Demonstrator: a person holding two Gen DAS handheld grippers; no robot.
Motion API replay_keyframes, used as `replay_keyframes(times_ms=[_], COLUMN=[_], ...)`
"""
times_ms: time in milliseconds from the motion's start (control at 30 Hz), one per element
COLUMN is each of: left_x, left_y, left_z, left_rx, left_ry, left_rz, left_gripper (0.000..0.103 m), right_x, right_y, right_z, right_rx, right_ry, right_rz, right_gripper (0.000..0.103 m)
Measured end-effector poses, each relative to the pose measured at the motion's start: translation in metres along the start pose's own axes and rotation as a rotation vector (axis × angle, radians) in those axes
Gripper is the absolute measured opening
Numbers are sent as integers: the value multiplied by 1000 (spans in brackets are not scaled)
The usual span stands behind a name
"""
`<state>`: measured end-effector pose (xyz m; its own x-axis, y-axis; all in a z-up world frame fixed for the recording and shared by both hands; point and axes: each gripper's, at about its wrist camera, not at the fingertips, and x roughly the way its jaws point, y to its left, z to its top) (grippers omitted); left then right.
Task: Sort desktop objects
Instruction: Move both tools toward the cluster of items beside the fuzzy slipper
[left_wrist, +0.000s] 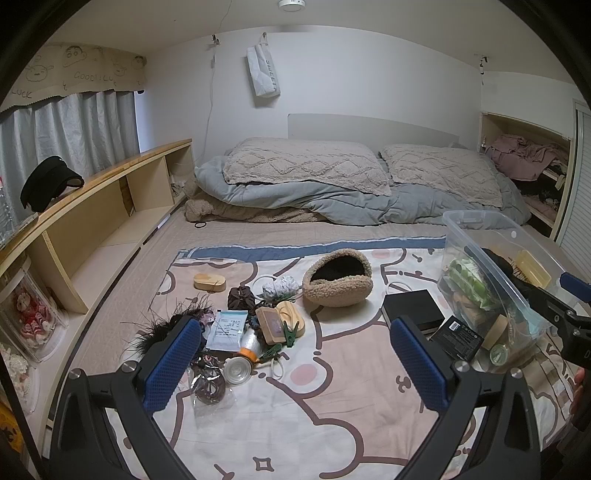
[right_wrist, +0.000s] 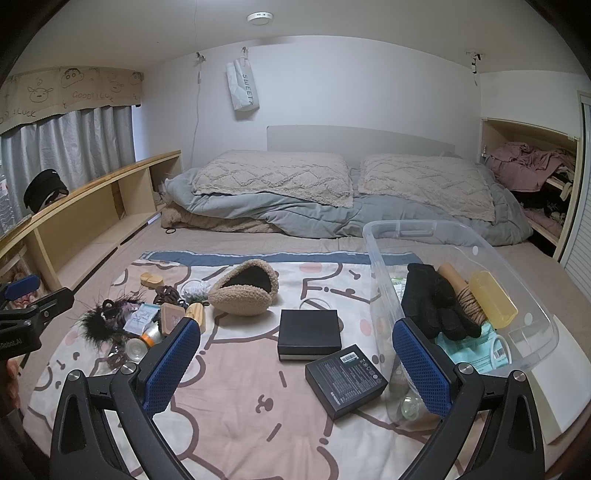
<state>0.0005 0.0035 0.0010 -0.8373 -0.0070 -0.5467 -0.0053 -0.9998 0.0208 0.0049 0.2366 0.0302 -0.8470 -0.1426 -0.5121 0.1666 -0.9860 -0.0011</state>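
The left gripper (left_wrist: 295, 354) is being held with jaws wide and empty; the clutter pile (left_wrist: 240, 328) is lying just beyond its left jaw; the right gripper (right_wrist: 295, 354) is likewise being held wide, nothing gripped; the dark box (right_wrist: 345, 380) is lying between its jaws; the clear bin (right_wrist: 532, 306) is standing beyond the right jaw; one item, it is judged, should be approached squarely.

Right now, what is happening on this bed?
A person is sorting small things into a clear plastic bin. Both claws, the left claw and the right claw, are wide open and hold nothing. The bin already holds a black glove and a yellow case. Two black boxes and a fluffy pouch lie on the blanket.
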Motion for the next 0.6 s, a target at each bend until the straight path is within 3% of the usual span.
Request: replay_keyframes(times_ms=[600], left_x=[3], left_y=[-5], left_z=[-4], left_rx=[-9], left_ry=[-9], left_rz=[11], left_gripper=[103], right_x=[1], right_y=[-3], right_z=[-3], right_rx=[6], right_ry=[5], right_rz=[23], right_gripper=[103])
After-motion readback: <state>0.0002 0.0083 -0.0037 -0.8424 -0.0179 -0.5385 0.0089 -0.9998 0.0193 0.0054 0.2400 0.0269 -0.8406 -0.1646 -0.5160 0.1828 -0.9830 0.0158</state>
